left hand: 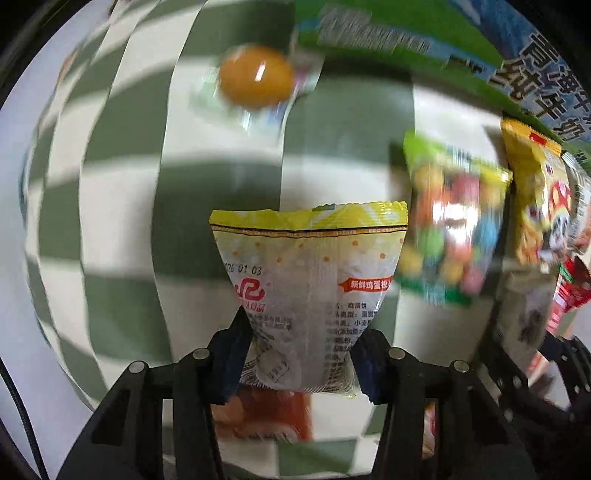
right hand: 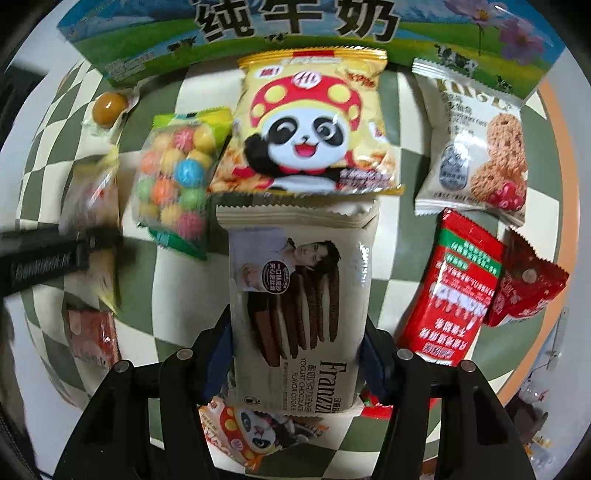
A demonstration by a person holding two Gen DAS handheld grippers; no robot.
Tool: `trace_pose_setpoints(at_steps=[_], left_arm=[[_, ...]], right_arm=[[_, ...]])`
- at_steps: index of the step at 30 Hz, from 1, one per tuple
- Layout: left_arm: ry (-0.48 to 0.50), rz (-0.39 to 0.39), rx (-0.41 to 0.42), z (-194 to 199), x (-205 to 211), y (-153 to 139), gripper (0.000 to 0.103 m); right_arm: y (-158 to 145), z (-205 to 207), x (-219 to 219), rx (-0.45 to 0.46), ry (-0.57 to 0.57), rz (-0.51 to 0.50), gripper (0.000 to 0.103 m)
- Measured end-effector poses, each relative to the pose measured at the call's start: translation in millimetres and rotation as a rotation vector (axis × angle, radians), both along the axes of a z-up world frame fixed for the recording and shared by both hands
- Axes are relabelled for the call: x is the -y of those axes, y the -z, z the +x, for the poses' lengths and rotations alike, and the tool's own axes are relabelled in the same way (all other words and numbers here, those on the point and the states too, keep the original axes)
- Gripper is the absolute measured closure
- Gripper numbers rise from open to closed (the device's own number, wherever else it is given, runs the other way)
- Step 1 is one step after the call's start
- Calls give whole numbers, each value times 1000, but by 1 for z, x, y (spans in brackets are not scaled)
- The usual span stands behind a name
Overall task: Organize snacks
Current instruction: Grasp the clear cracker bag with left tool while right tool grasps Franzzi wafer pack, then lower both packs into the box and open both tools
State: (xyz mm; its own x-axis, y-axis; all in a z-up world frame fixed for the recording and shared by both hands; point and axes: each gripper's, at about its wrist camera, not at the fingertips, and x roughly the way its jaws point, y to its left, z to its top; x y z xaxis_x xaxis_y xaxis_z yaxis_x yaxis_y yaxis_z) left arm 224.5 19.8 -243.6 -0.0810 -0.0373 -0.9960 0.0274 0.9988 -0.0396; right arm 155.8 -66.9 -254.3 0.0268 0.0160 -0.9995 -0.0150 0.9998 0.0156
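My left gripper (left hand: 301,358) is shut on a white packet with a yellow top seam (left hand: 310,280), which narrows where the pads pinch its lower part. It hangs over the green and white checked cloth (left hand: 110,192). In the right wrist view my right gripper (right hand: 295,358) is shut on a cream Franzzi chocolate cookie pack (right hand: 299,295), one pad on each long side. The left gripper's black body (right hand: 44,258) shows blurred at that view's left edge.
On the cloth lie a panda snack bag (right hand: 310,129), a bag of coloured gumballs (right hand: 177,173), an orange ball candy (right hand: 107,107), an oat cookie packet (right hand: 476,147) and two red packets (right hand: 454,288). A milk carton box (right hand: 295,29) stands along the far side.
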Motion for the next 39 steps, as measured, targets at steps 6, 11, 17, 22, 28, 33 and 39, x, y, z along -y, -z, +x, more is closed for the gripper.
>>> trace_pose_setpoints(at_steps=[6, 11, 17, 22, 28, 33, 39], left_arm=[[-9, -33, -28, -9, 5, 19, 53], [-21, -48, -25, 6, -6, 24, 52], [-10, -19, 42, -19, -22, 9, 61], [-2, -46, 61, -35, -15, -13, 63], [-12, -116, 111, -42, -8, -56, 63], [7, -186, 201, -30, 10, -116, 63], [54, -264, 309, 35, 32, -177, 63]], right_arm=[[1, -6, 11, -16, 62, 66, 34], [5, -7, 2, -36, 40, 0, 33], [4, -13, 1, 8, 70, 26, 41], [-15, -21, 8, 30, 91, 99, 42], [-49, -23, 16, 50, 128, 251, 42], [-86, -16, 29, 98, 148, 355, 42], [-161, 24, 53, 235, 145, 380, 42]])
